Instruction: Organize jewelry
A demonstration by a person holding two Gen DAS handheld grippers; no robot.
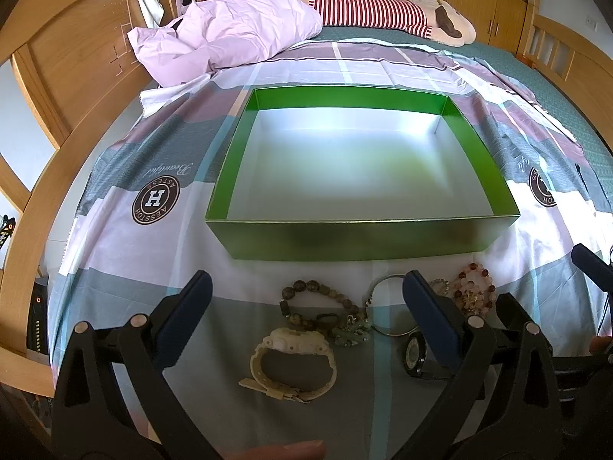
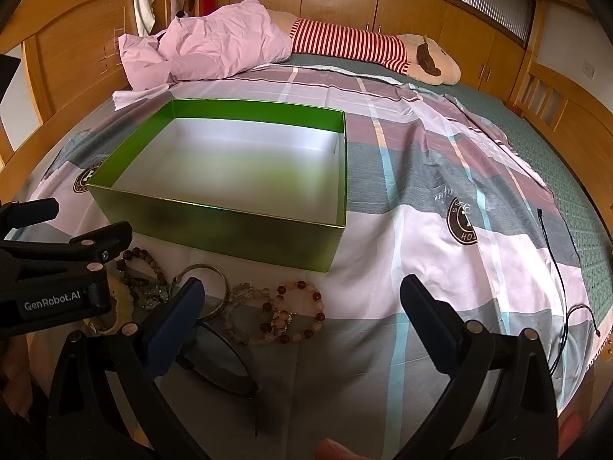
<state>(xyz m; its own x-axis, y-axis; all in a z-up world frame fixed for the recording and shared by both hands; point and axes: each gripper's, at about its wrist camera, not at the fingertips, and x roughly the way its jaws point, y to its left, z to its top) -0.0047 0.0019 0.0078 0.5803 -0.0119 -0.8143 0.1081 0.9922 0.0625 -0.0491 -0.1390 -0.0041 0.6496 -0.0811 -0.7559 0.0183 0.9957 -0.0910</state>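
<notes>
Both of my tools are spread wide and empty. My left hand-held gripper (image 1: 306, 303) hangs directly above the jewelry on the bed: cream watch (image 1: 293, 360) nearest, long axis across my fingers, dark bead bracelet (image 1: 318, 303) just beyond. My right hand-held gripper (image 2: 299, 299) sits right of the pile, pink bead bracelet (image 2: 293, 312) near its left finger. The green box (image 1: 360, 239) stands empty straight ahead, near wall facing me. Left is nearer; open bedspread to the right.

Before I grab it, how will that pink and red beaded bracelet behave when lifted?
The beaded bracelet is probably floppy: separate round beads lying in loose overlapping loops on the bedsheet. It would likely sag and dangle from the pinch. The glossy beads may slip between the fingers.
</notes>
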